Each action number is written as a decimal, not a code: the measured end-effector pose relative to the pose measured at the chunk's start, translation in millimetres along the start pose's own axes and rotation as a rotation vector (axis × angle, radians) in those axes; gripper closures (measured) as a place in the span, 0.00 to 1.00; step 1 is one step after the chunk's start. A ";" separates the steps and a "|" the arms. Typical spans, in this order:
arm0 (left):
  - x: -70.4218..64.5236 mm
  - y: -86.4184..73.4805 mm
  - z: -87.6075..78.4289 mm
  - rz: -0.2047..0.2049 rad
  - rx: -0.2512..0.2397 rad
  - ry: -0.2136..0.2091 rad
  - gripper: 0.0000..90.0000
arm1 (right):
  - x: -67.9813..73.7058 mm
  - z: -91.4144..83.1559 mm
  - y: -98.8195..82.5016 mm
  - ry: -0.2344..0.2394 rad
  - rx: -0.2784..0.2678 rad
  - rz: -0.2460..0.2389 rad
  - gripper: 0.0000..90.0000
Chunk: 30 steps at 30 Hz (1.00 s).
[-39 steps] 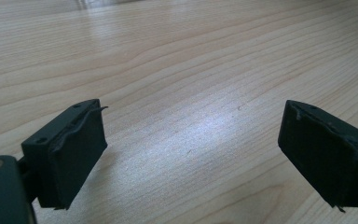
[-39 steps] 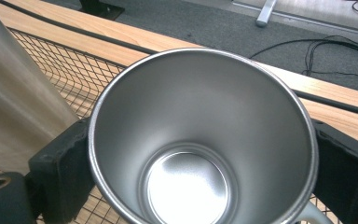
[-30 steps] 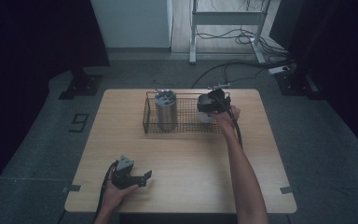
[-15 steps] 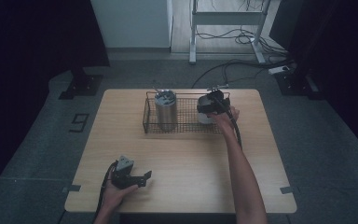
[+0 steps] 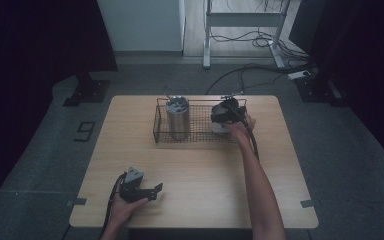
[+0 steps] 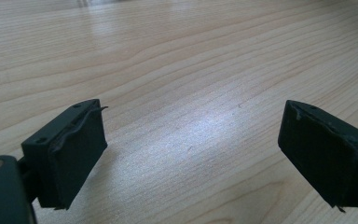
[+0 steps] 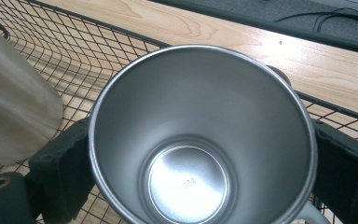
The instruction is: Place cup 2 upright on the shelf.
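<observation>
A black wire basket (image 5: 196,139) stands at the back of the wooden table (image 5: 205,175). In its left end a tall steel tumbler (image 5: 177,120) stands upright. My right gripper (image 5: 221,119) reaches down into the basket's right end and is shut on a steel cup (image 5: 219,127). In the right gripper view both jaws press on the cup's (image 7: 200,93) outer wall, its mouth faces the camera, and the tumbler (image 7: 14,116) is beside it. My left gripper (image 5: 156,191) rests on the table near the front left, open, with bare wood between its jaws (image 6: 191,135).
The basket mesh (image 7: 98,51) surrounds the cup on all sides. Bare tabletop (image 6: 191,56) lies between the basket and the left gripper. Cables and a metal frame (image 5: 240,20) are on the floor beyond the table.
My right gripper with the cup has sunk slightly lower into the basket's right end. The left gripper has stayed where it was.
</observation>
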<state>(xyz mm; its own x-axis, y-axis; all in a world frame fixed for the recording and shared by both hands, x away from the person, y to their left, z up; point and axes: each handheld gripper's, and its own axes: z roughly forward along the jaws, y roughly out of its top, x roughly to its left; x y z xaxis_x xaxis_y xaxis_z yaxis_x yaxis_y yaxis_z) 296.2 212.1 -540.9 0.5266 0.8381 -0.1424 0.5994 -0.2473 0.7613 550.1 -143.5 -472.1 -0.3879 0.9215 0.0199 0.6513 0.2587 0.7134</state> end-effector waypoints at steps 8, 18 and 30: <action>-0.9 -0.4 0.5 0.003 0.002 -0.001 0.08 | 1.7 0.2 -2.3 -0.011 0.026 -0.008 0.07; -0.8 -0.5 0.1 0.003 0.000 -0.002 0.08 | 1.7 -2.4 -1.7 -0.003 0.020 0.020 0.00; -0.5 -1.1 0.5 -0.001 0.002 0.002 0.08 | -0.6 -22.1 3.6 0.033 -0.072 0.053 0.00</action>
<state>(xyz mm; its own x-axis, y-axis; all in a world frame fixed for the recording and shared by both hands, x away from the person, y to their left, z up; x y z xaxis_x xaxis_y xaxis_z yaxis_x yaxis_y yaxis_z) 295.7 211.8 -542.0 0.5245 0.8395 -0.1420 0.6014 -0.2472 0.7597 538.3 -149.6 -454.0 -0.3764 0.9229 0.0808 0.6230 0.1876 0.7594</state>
